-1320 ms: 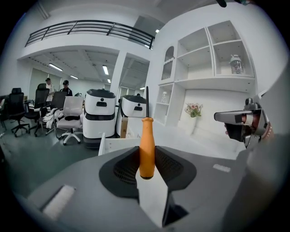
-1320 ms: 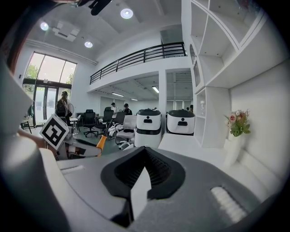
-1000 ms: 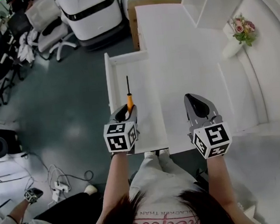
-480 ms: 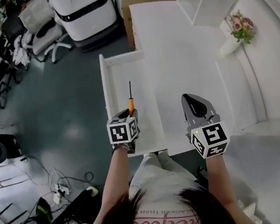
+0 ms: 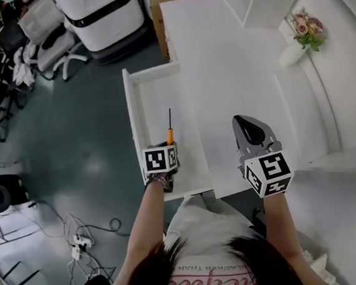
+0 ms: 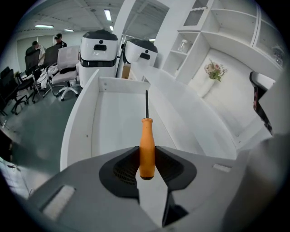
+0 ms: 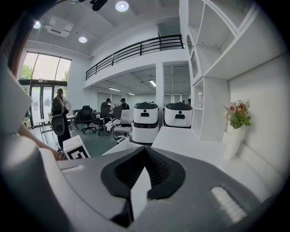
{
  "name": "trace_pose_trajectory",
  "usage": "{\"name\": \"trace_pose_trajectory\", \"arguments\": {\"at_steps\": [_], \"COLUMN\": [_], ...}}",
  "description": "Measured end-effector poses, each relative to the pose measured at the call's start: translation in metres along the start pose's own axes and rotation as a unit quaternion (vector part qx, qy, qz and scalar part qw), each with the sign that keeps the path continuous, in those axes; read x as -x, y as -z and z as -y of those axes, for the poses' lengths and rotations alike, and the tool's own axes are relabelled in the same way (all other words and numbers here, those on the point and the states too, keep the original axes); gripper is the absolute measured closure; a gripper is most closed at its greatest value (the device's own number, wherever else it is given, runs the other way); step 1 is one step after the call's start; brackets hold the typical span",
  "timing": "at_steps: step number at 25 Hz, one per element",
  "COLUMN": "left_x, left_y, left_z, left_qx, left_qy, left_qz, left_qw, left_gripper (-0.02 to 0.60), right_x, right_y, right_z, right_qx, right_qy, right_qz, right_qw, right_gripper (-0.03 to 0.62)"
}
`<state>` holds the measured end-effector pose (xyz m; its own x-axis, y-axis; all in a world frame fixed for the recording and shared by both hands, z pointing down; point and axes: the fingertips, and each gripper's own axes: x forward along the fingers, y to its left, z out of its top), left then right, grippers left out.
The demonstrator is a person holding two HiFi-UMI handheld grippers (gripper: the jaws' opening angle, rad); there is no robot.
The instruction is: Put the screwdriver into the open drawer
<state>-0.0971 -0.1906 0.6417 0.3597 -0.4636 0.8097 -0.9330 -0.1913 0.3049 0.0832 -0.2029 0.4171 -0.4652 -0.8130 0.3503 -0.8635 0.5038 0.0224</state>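
Altogether two tools show, one screwdriver and one drawer. Left tool pinches the screwdriver by its handle, the pads pressing on both sides of it in the left gripper view. Right tool has its jaws pressed together at the tips with nothing between them, and it hangs over the near edge of the white worktop, well apart from the left one.

As for the screwdriver, its handle is plain orange, smooth and slightly waisted, with a rounded butt end that sits just behind the pads. A thin dark shaft runs straight out of the handle, longer than the handle itself, and its tip is too small to make out. It points away from the person, along the length of the drawer, and lies over the near half of the white drawer floor. Whether it touches that floor cannot be told.

Pulled out to the left of the worktop, the drawer holds nothing else. One white vase of pink flowers stands at the worktop's far right, and two white machines stand on the floor beyond
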Motion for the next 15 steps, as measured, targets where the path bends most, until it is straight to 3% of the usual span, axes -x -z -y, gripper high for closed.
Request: {"name": "trace_pose_trajectory", "arguments": {"at_steps": [15], "left_x": [-0.049], "left_y": [0.034], "left_z": [-0.01], "left_qx": [0.035], "left_qy": [-0.003], "left_qz": [-0.093], "left_qw": [0.9951], "left_gripper": [0.453], "right_x": [-0.005], "right_y": [0.013], "right_z": [0.017], "right_qx": [-0.019], "right_qy": [0.006], "right_qz": [-0.022], "right_qw": [1.0], "right_gripper": [0.592]}}
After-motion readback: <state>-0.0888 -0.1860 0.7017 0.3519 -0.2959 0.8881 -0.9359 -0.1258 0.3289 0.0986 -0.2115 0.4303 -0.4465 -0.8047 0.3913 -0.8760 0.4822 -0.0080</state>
